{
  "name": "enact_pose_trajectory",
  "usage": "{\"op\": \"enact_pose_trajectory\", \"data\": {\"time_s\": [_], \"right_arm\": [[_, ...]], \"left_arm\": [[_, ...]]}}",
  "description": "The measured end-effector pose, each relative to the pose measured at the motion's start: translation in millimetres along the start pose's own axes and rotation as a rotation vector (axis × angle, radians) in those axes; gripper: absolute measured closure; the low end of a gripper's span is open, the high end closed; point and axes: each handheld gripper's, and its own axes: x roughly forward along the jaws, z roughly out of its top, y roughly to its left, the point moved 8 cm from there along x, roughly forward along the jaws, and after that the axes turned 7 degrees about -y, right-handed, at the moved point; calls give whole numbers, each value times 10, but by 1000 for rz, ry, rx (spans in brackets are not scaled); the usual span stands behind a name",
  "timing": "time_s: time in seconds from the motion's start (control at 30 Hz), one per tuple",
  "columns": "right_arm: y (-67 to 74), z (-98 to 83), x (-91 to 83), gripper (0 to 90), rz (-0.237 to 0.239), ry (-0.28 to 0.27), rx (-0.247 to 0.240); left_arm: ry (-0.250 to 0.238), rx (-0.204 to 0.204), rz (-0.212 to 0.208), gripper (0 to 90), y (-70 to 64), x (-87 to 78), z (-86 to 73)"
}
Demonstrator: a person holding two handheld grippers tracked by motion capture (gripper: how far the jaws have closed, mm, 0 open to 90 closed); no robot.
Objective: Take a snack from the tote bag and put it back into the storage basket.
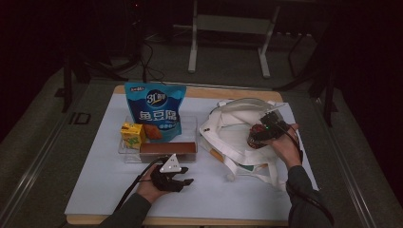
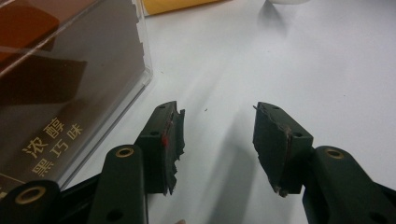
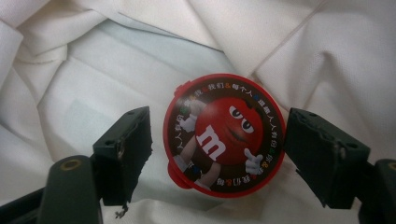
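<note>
A round tub with a red-rimmed candy lid (image 3: 224,135) stands inside the white cloth bag (image 3: 93,84), lid facing up. My right gripper (image 3: 217,154) straddles it, one black pad on either side, with a thin gap between each pad and the rim; it is open. In the high view this gripper (image 1: 260,132) hangs over the tub (image 1: 254,141) in the bag (image 1: 228,128) at the right. My left gripper (image 1: 187,176) rests low on the white mat near the front, open with nothing between its pads (image 2: 168,144).
A clear tray (image 1: 190,123) left of centre holds a blue snack bag (image 1: 154,111), a yellow carton (image 1: 132,134) and a long brown box (image 1: 167,148). The brown box (image 2: 70,93) lies just left of my left jaws. Bag straps (image 1: 233,164) trail toward the front.
</note>
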Motion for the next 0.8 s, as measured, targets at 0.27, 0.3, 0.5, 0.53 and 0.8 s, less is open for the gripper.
{"op": "enact_pose_trajectory", "data": {"time_s": [0.27,0.3,0.5,0.53,0.8], "right_arm": [[-54,-49,90,200,-21,42,22],[-52,-57,102,201,-18,48,26],[-36,-76,162,230,-2,64,28],[-34,-86,175,234,1,71,26],[9,-115,210,250,11,91,53]], "left_arm": [[1,-1,-1,502,1,0,0],[1,0,-1,502,1,0,0],[1,0,-1,502,0,1,-1],[1,0,-1,502,-1,1,-1],[2,-1,-2,502,0,2,-1]]}}
